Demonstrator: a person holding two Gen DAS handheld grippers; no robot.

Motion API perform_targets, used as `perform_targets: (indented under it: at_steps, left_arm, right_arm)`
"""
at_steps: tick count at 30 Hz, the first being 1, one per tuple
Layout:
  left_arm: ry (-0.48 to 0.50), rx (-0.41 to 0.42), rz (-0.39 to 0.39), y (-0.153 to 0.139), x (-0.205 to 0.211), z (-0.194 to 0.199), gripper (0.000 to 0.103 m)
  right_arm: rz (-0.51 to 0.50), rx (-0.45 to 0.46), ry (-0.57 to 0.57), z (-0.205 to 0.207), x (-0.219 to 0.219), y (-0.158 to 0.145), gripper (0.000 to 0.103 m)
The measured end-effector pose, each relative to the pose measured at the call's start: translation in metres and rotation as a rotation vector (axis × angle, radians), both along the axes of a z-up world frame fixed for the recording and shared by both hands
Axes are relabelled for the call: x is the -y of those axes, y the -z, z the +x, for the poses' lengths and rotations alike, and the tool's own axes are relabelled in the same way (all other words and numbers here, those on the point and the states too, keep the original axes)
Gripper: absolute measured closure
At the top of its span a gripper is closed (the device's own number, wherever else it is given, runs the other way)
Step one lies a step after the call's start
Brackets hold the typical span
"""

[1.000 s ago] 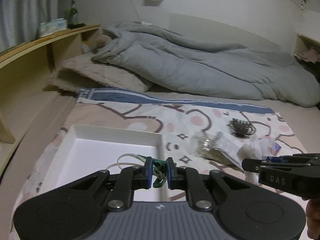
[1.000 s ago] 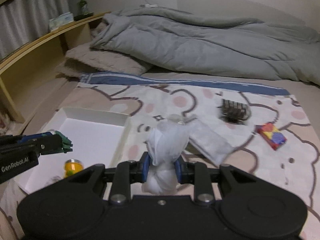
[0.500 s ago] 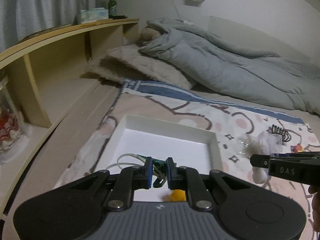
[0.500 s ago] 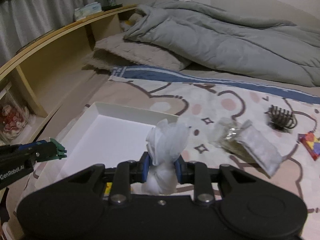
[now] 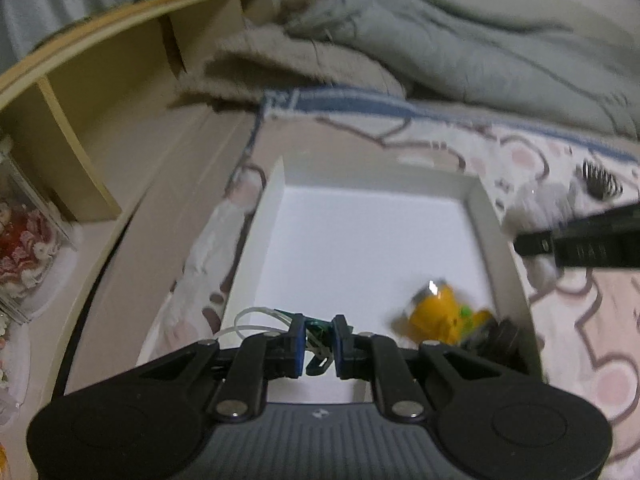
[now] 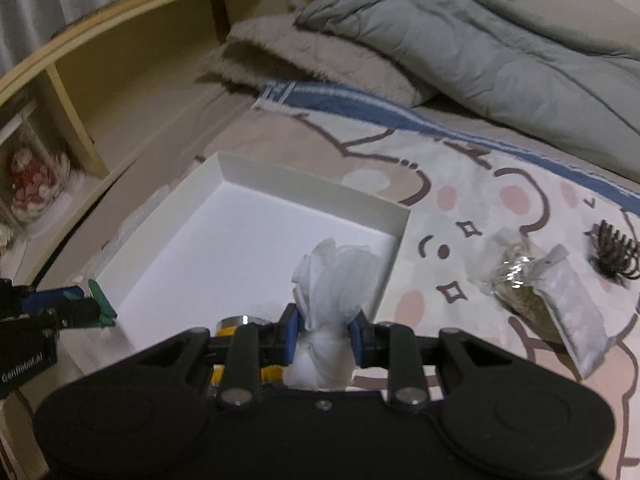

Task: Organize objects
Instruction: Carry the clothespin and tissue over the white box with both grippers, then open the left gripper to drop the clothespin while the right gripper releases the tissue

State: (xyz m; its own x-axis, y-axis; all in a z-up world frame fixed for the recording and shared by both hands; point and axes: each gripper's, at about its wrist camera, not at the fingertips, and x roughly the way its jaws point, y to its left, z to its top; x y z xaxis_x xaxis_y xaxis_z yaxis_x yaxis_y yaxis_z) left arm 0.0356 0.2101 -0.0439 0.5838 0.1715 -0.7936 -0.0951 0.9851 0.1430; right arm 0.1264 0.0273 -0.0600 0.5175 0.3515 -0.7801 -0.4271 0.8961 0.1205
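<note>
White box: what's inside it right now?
The white box holds an orange-yellow item near the right corner, with something dark beside it; the gripper bodies cover the near edge.

Blk gripper (image 5: 319, 342), blue pads (image 5: 297, 344); silver screws

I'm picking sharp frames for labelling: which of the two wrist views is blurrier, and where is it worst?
Left wrist view: heavier motion smear; the orange toy in the white cardboard box and the patterned blanket streak, while the left gripper stays crisp. Right wrist view: milder blur; the white tissue bundle in the right gripper reads clearly. Both dim, fisheye-bent.
</note>
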Motion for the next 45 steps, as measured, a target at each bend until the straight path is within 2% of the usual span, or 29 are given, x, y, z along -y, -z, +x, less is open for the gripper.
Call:
perform_targets:
  at_steps: [7, 13, 16, 17, 34, 39, 42, 43, 45]
  left_arm:
    - [0.026, -0.079, 0.053, 0.021, -0.001, 0.005, 0.088]
    - [0.025, -0.132, 0.068, 0.031, -0.002, 0.009, 0.084]
    - [0.023, -0.169, 0.075, 0.036, -0.002, 0.01, 0.066]
    - [0.023, -0.17, 0.079, 0.036, -0.002, 0.011, 0.063]
    - [0.008, -0.151, 0.044, 0.028, -0.003, 0.01, 0.063]
    - [0.003, -0.145, 0.033, 0.024, -0.001, 0.009, 0.062]
    - [-0.004, -0.132, 0.03, 0.021, 0.0, 0.007, 0.058]
    - [-0.008, -0.126, 0.026, 0.019, 0.0, 0.006, 0.054]
    - [-0.015, -0.115, 0.017, 0.016, 0.001, 0.005, 0.05]
  right_arm:
    - [-0.101, -0.034, -0.085, 0.01, -0.018, 0.022, 0.076]
    - [-0.077, -0.054, -0.084, 0.018, -0.02, 0.029, 0.07]
    - [-0.07, -0.059, -0.079, 0.021, -0.017, 0.027, 0.062]
    - [-0.073, -0.061, -0.077, 0.021, -0.016, 0.027, 0.06]
    - [-0.056, -0.079, -0.087, 0.015, -0.011, 0.02, 0.057]
    - [-0.051, -0.063, -0.099, 0.009, -0.011, 0.015, 0.052]
    - [-0.055, -0.056, -0.095, 0.007, -0.008, 0.015, 0.05]
    - [-0.056, -0.056, -0.094, 0.006, -0.007, 0.015, 0.05]
    - [-0.057, -0.051, -0.093, 0.005, -0.005, 0.014, 0.045]
